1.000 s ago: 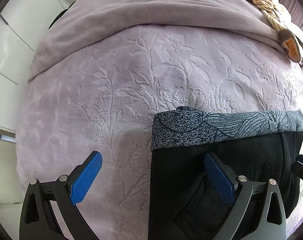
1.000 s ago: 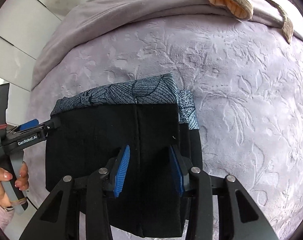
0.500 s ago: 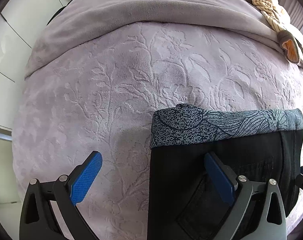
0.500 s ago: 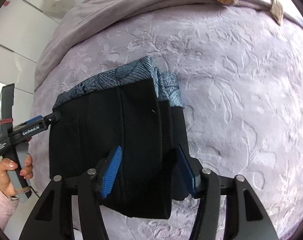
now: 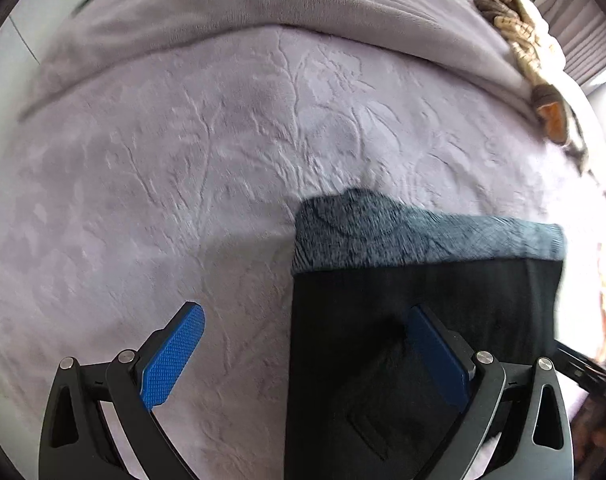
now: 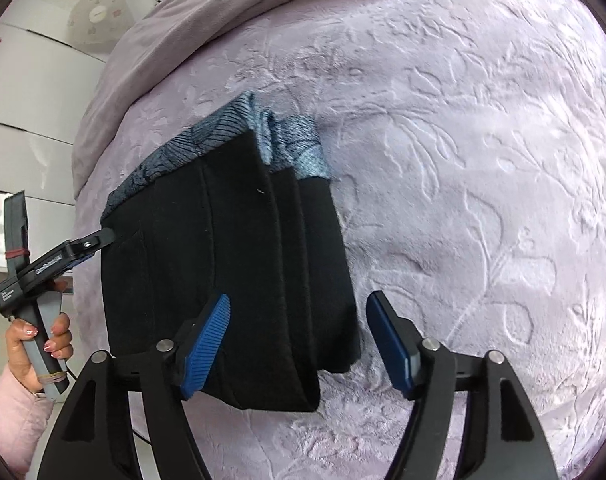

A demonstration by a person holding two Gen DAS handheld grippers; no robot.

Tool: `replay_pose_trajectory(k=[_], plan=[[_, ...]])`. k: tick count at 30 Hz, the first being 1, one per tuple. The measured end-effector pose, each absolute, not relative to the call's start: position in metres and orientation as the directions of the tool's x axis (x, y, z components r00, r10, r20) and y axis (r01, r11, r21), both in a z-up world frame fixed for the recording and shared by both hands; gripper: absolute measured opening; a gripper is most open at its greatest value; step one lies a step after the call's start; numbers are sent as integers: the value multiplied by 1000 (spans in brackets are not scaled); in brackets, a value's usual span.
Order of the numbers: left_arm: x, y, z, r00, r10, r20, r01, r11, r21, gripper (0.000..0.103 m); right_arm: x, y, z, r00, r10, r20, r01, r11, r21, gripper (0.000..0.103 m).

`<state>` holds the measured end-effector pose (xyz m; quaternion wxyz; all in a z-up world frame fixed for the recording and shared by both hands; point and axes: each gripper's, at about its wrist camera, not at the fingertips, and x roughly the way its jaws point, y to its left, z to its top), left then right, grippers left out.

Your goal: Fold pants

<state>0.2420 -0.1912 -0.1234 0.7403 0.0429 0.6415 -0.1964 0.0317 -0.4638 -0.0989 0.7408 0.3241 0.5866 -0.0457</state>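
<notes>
Your right gripper [image 6: 299, 344] is opening, its fingers either side of the folded pants' [image 6: 223, 256] right edge on the bedspread [image 6: 463, 160] without pinching, and your left gripper [image 5: 303, 360] stands wide and empty. Drag a finger while withdrawing and the stacked layers could slide apart. No containers are in view.

The right gripper [image 6: 299, 344] is opening: its jaws, a second ago pinching the folded black pants [image 6: 223, 272], now stand apart (the pads clear of the cloth), and the pants' right layers have fanned out, leaning left.
</notes>
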Motion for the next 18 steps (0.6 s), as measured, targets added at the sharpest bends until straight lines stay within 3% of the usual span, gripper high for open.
replay_pose_trajectory(k=[9, 18], plan=[[222, -164, -131, -108, -456, -883, 377, 803, -461, 102, 31, -483, -114, 365, 477, -800, 397, 697, 597, 79], [215, -170, -154, -169, -477, -862, 413, 760, -501, 102, 47, -510, -159, 357, 653, -668, 361, 563, 743, 79]])
